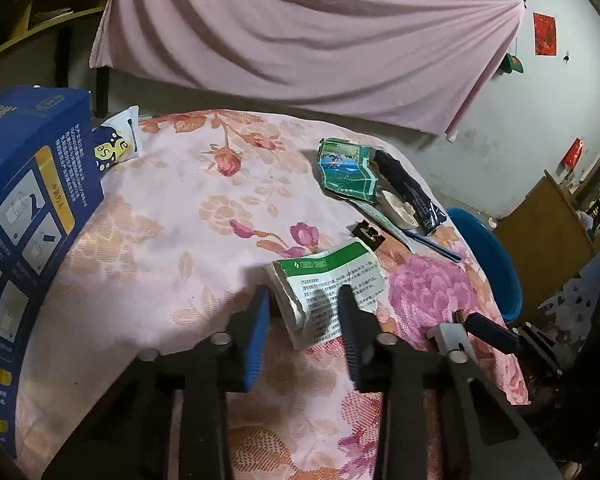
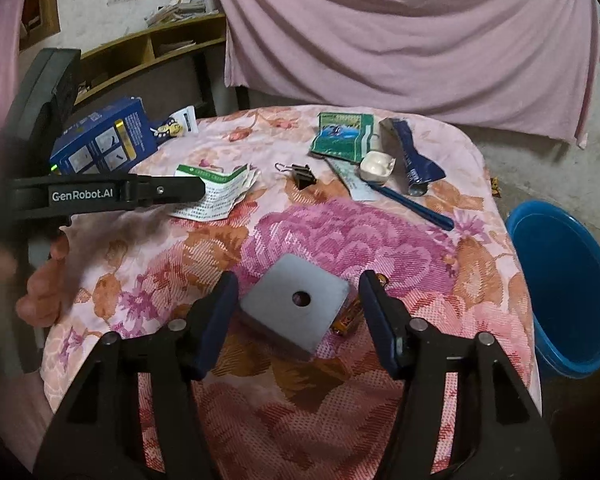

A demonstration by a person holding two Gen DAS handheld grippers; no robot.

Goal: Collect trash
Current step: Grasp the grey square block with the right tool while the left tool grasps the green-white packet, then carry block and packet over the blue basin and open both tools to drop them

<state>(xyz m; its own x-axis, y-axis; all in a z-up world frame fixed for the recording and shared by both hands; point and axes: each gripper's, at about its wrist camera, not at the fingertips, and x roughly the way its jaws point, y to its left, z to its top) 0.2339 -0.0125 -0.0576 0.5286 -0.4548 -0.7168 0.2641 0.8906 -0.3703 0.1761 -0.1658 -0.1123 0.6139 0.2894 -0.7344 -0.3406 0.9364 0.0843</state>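
Note:
A folded white and green paper leaflet (image 1: 332, 280) lies on the flowered tablecloth (image 1: 172, 216). My left gripper (image 1: 304, 300) is open with its fingers on either side of the leaflet's near end; it also shows in the right wrist view (image 2: 192, 190) at the leaflet (image 2: 220, 192). My right gripper (image 2: 296, 284) is open around a grey square block with a hole (image 2: 296, 304), beside a small battery (image 2: 350, 318). A crumpled green wrapper (image 2: 342, 130), a dark blue wrapper (image 2: 414, 152) and a blue bucket (image 2: 568, 284) off the table's right edge are in view.
A blue carton (image 1: 32, 208) stands at the table's left, with a white sachet (image 1: 118, 142) behind it. A binder clip (image 2: 302, 174), a white case (image 2: 376, 166), a blue pen (image 2: 416, 206) and a ruler lie mid-table. Pink cloth hangs behind.

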